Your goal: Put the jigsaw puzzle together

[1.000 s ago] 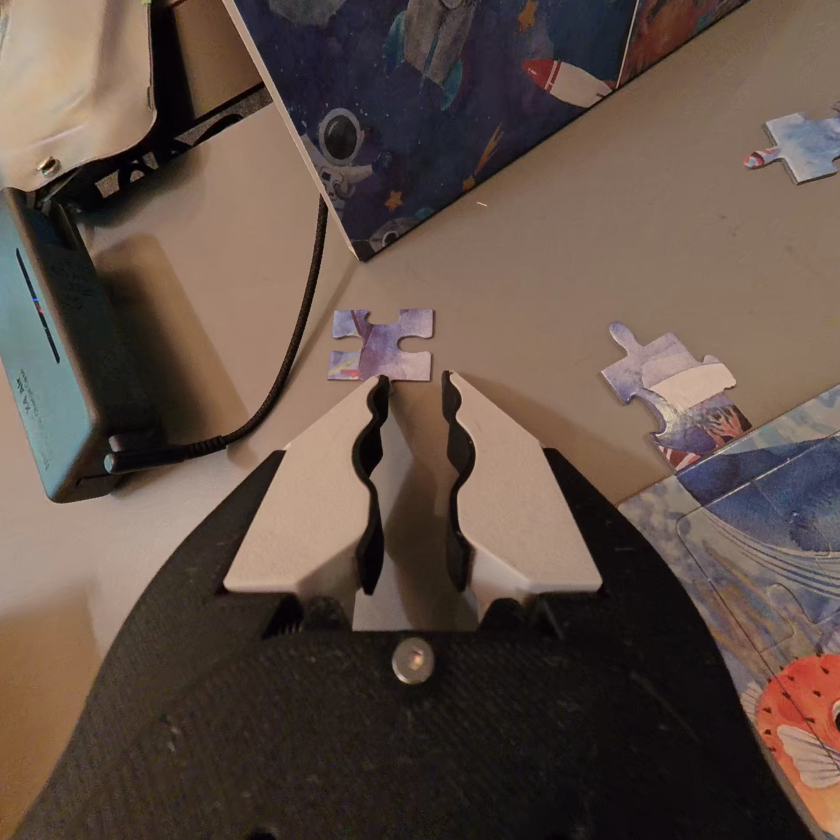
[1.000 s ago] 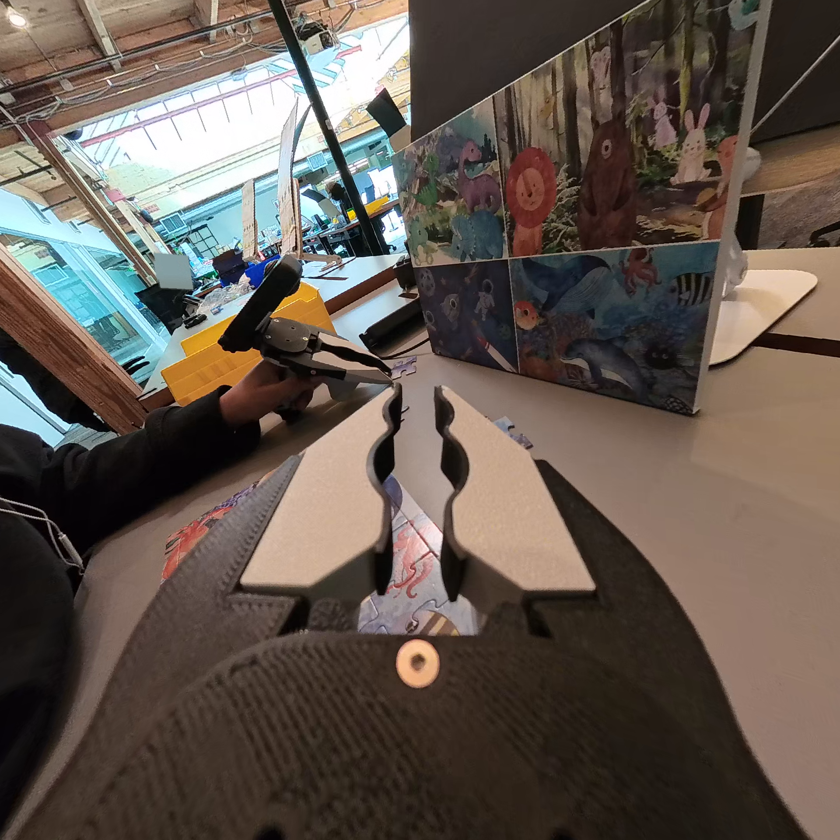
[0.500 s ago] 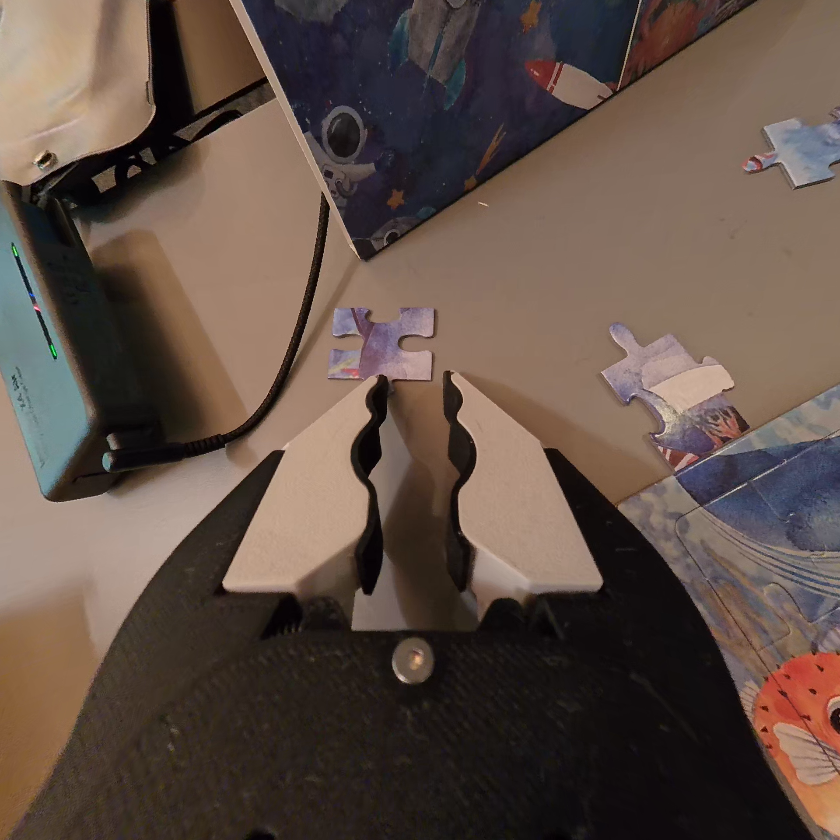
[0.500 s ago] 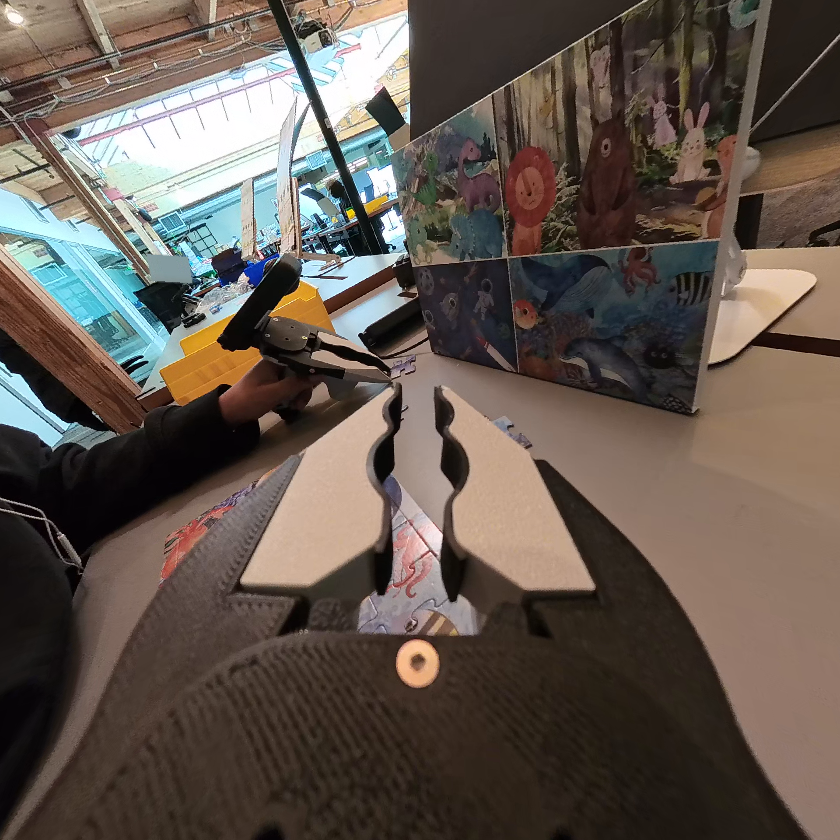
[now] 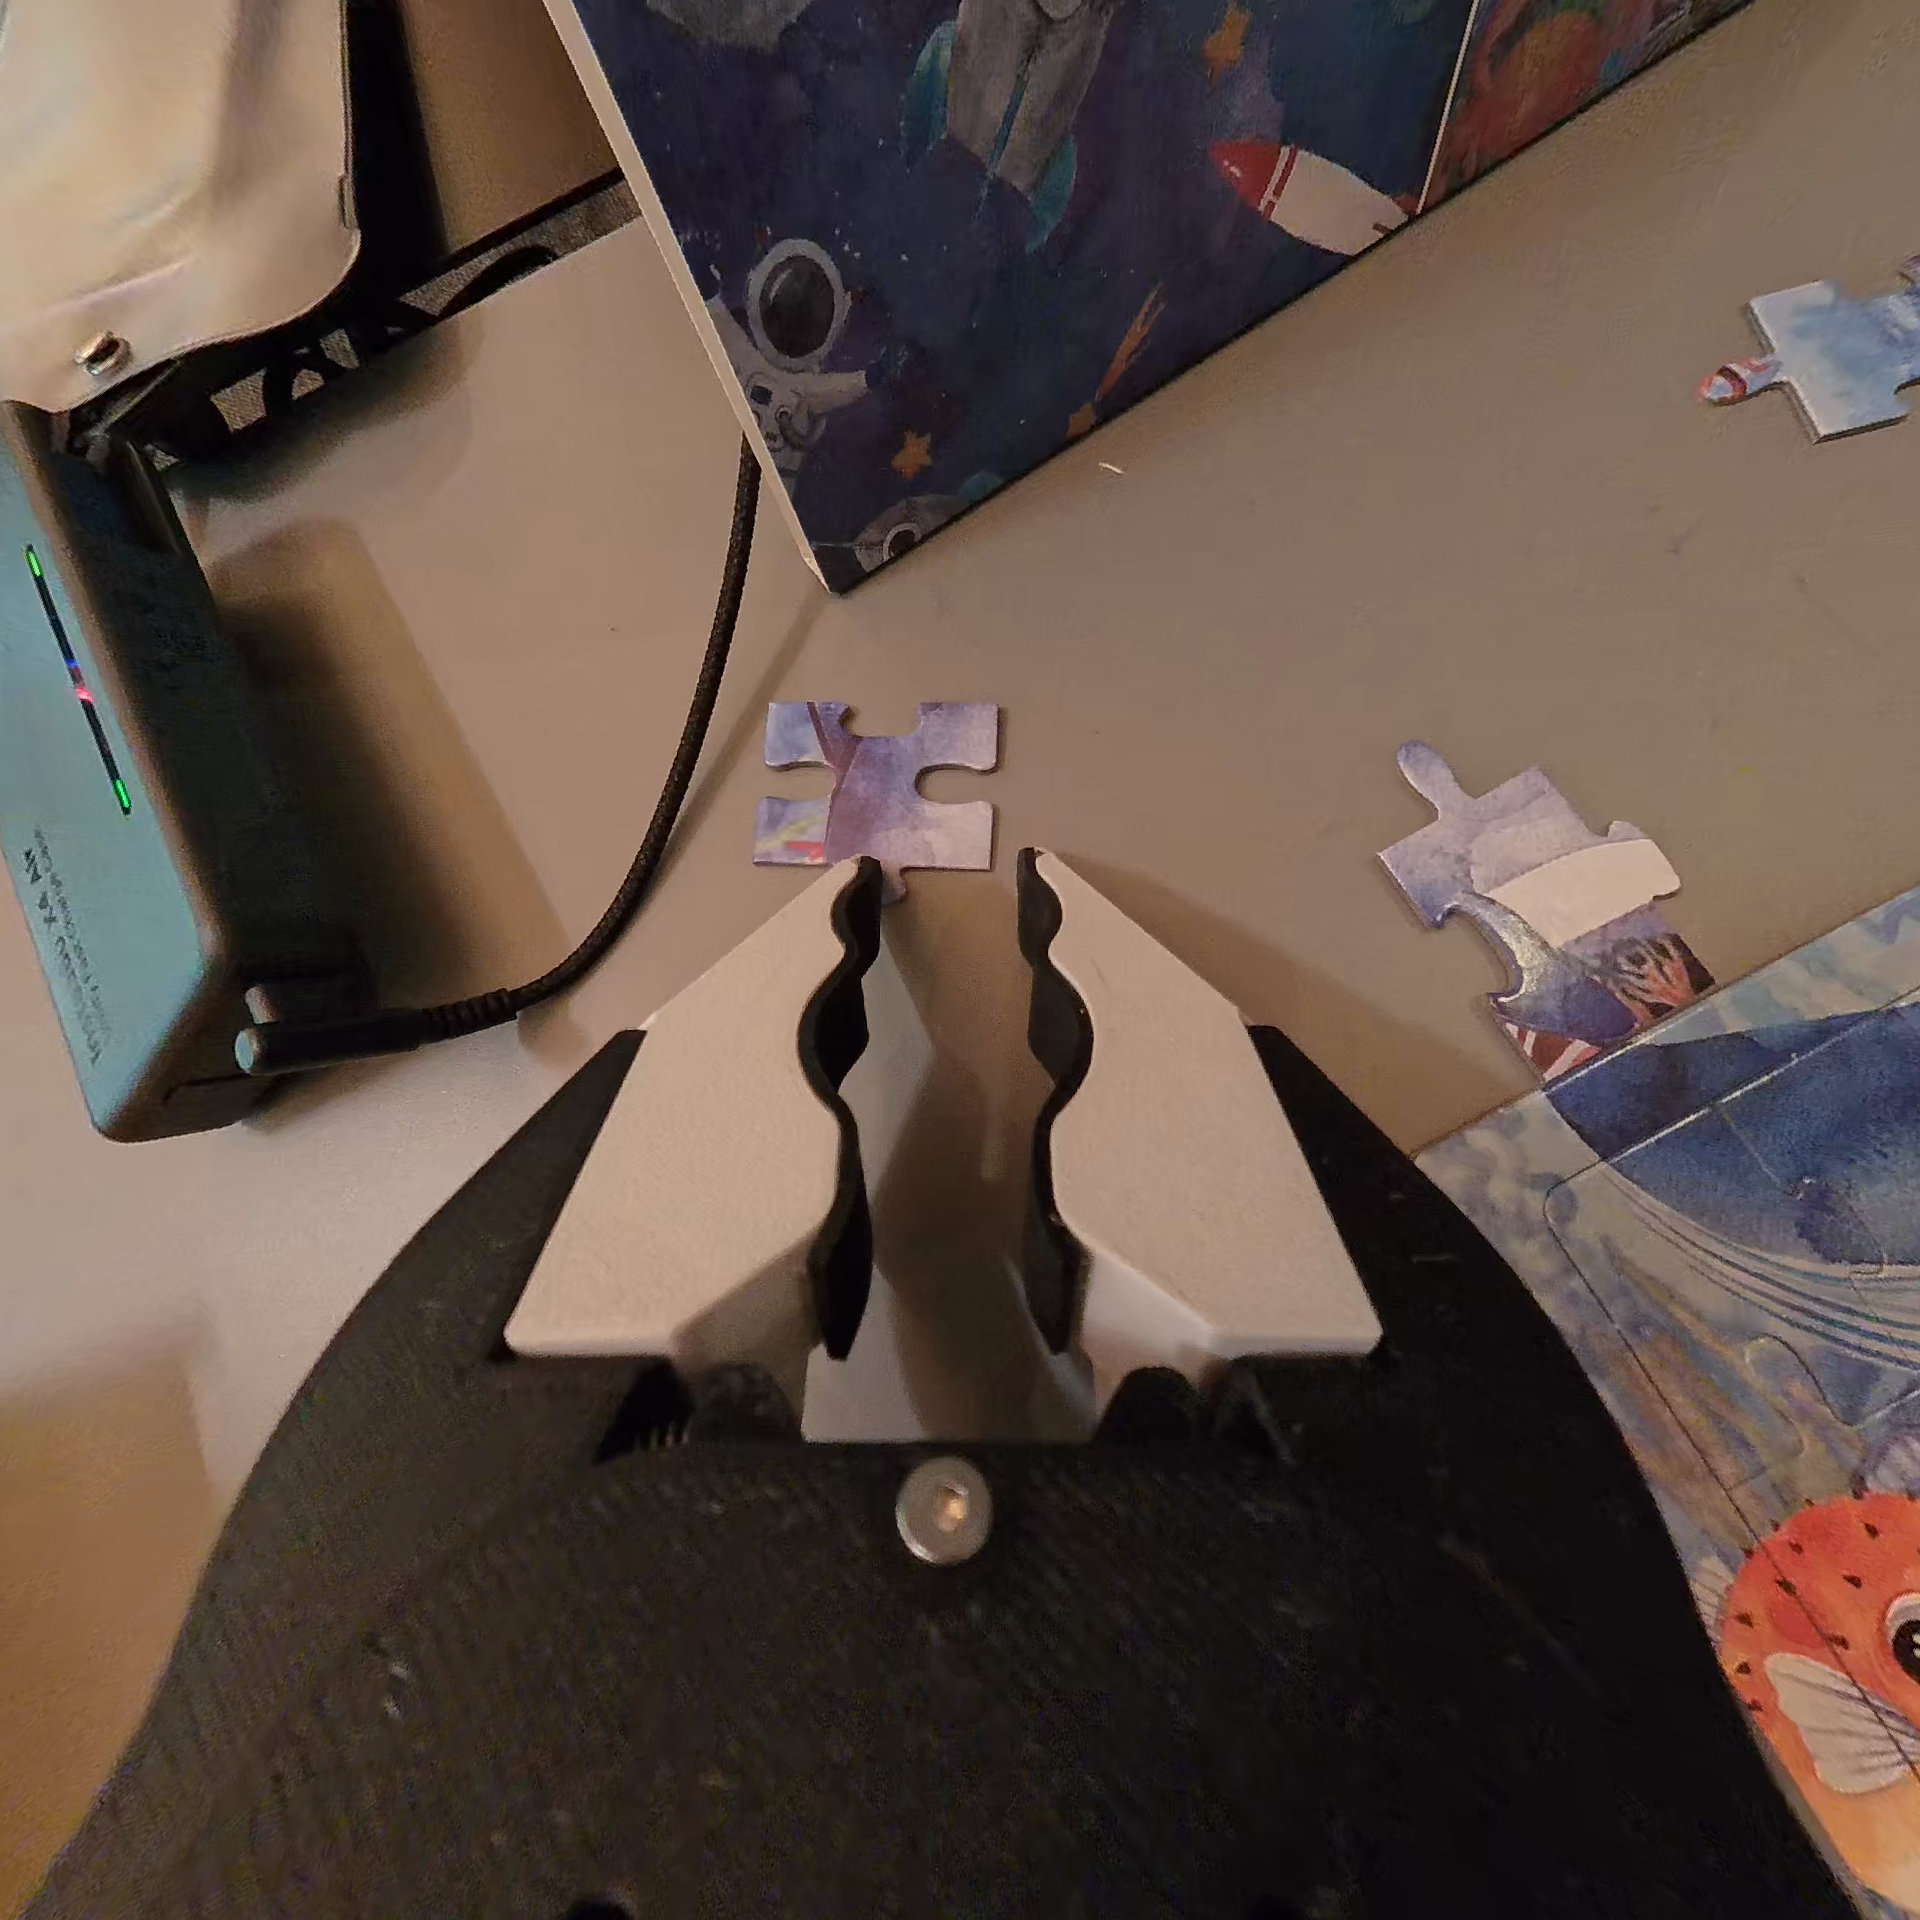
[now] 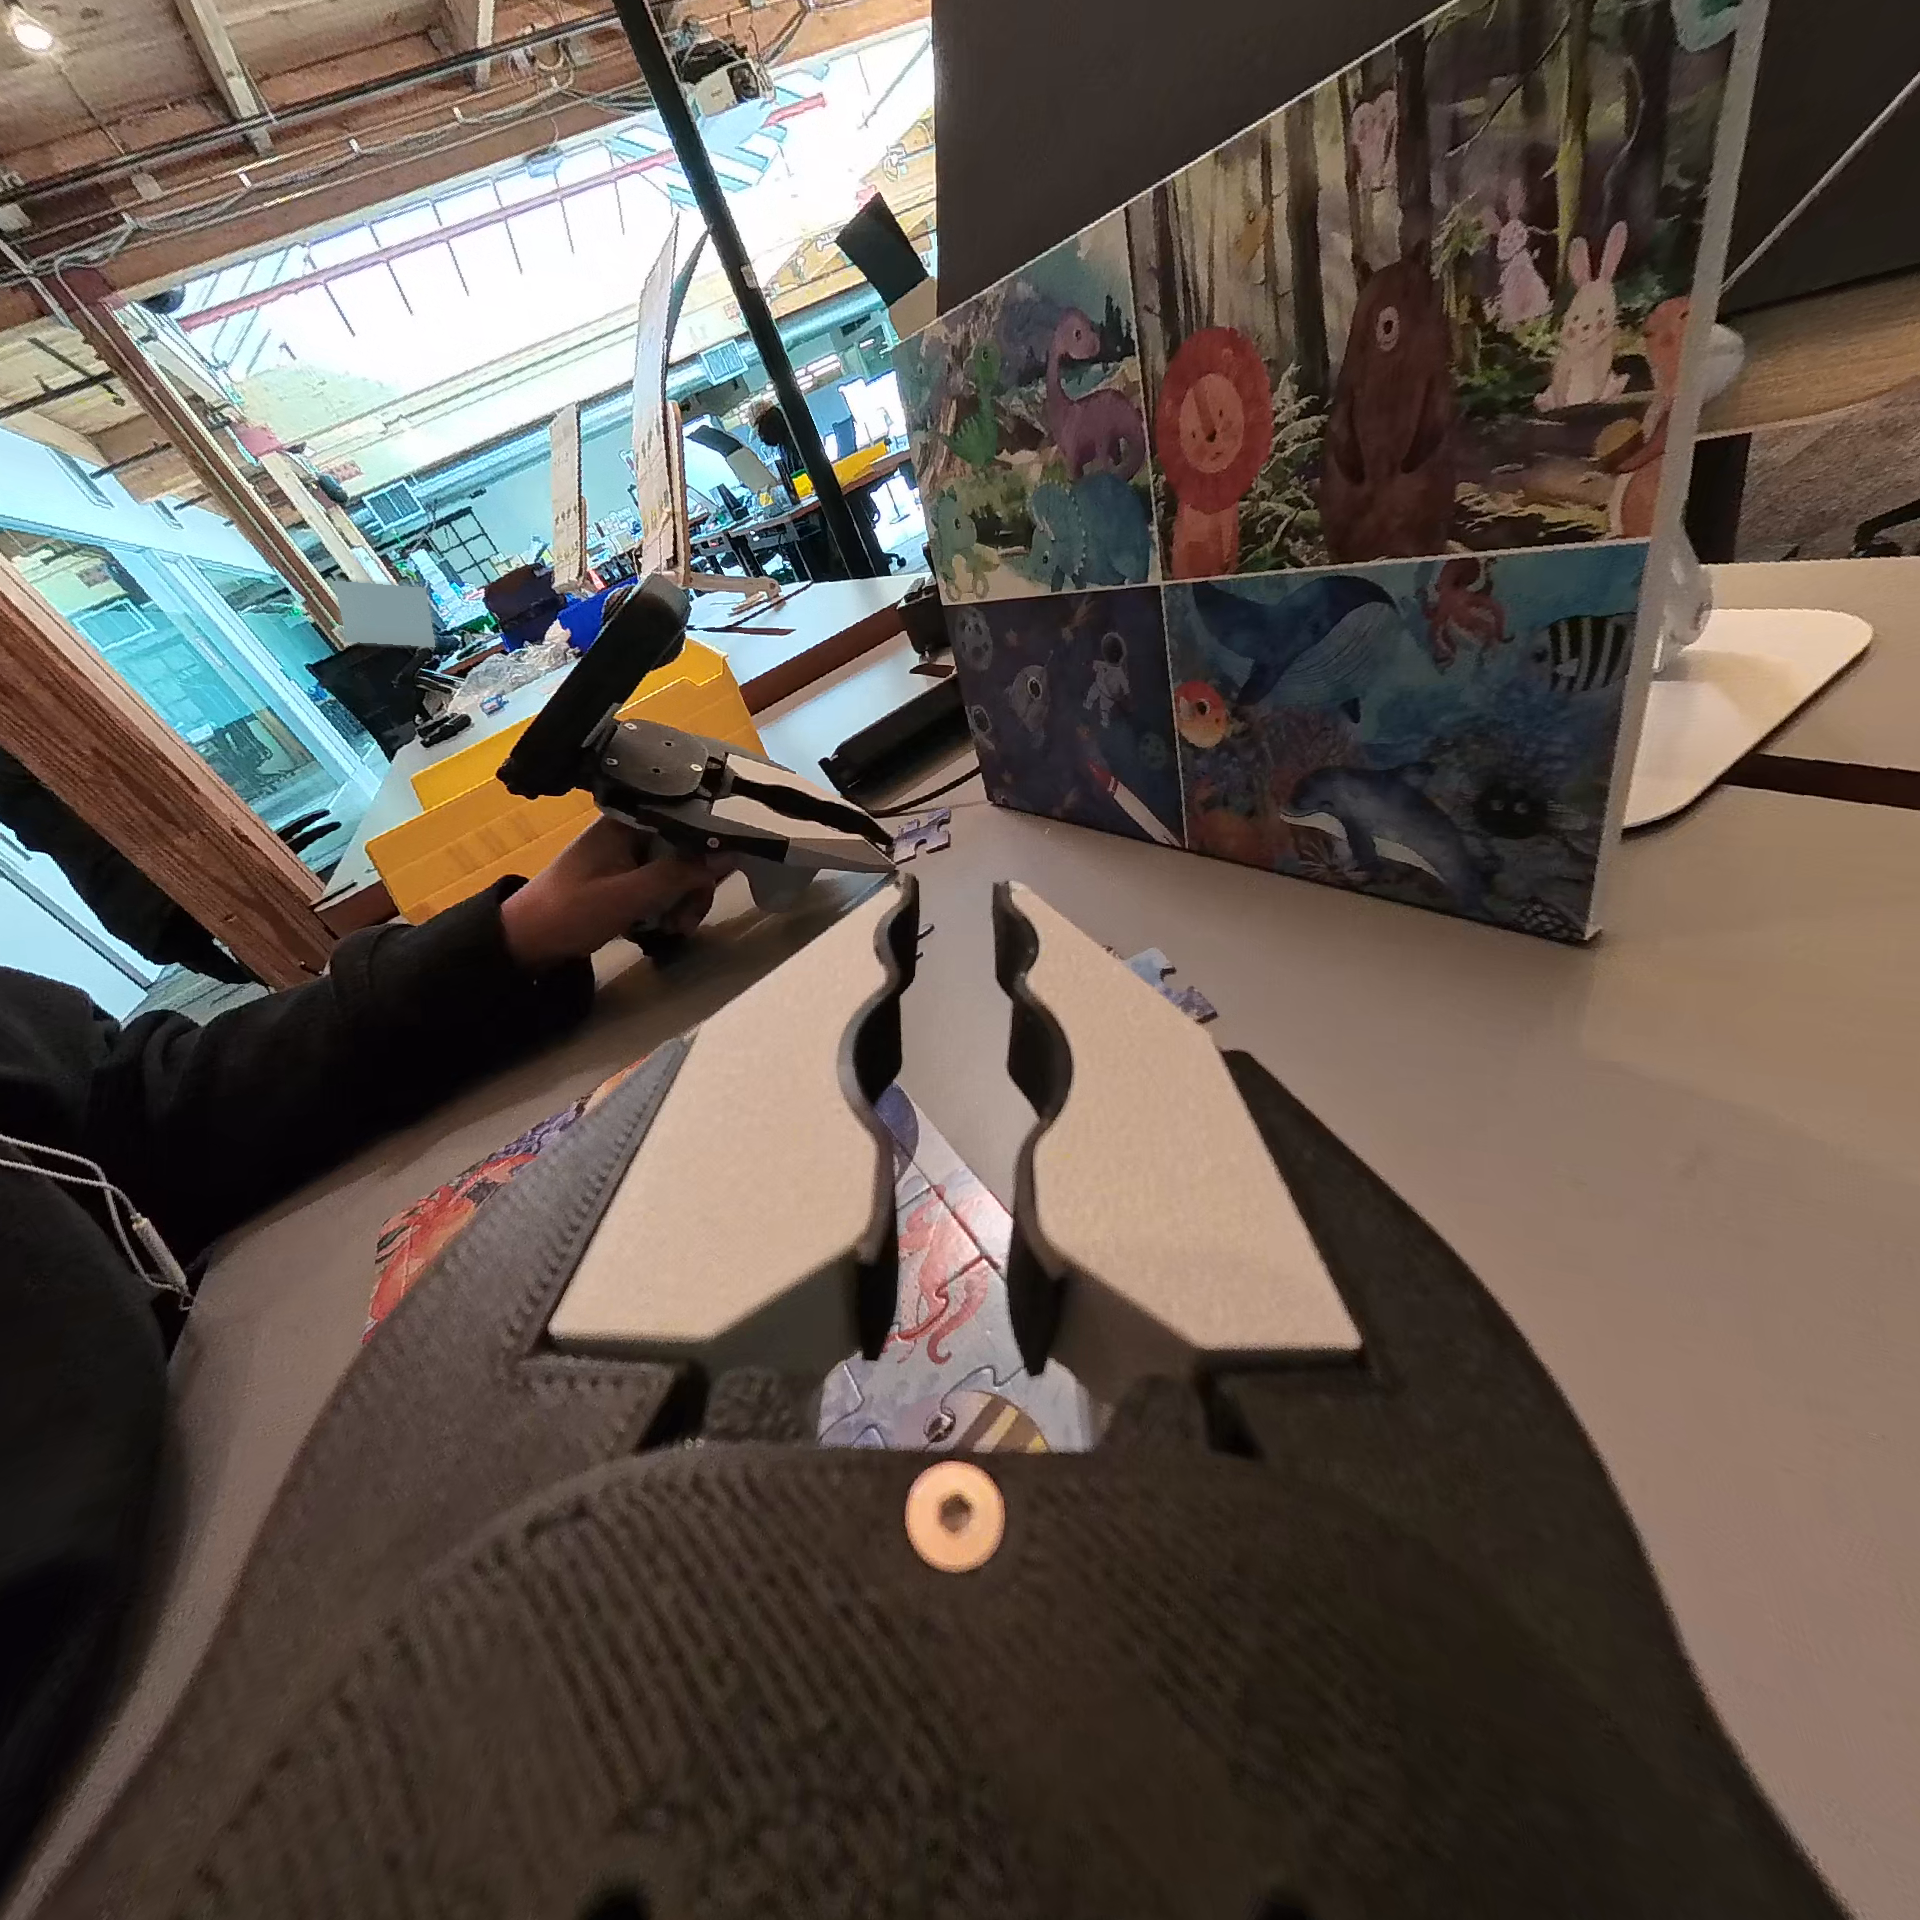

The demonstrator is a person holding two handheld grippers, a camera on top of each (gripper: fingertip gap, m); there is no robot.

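Left gripper (image 5: 945, 868) poised at a loose piece, puzzle partly built.

Its jaws stood apart and empty, tips just short of a purple piece (image 5: 881, 787) lying flat ahead. The assembled section (image 5: 1766, 1195) lay to its right, with two more loose pieces (image 5: 1538, 914) beside and beyond it. The right gripper (image 6: 956, 899) hung unclenched, holding nothing, above the assembled part; how much remained was probably more than shown.

Matt grey tabletop (image 5: 1351, 582), flat printed-card puzzle piece (image 5: 883, 792), braided cable (image 5: 665, 831), glossy yellow plastic bin (image 6: 582, 800)
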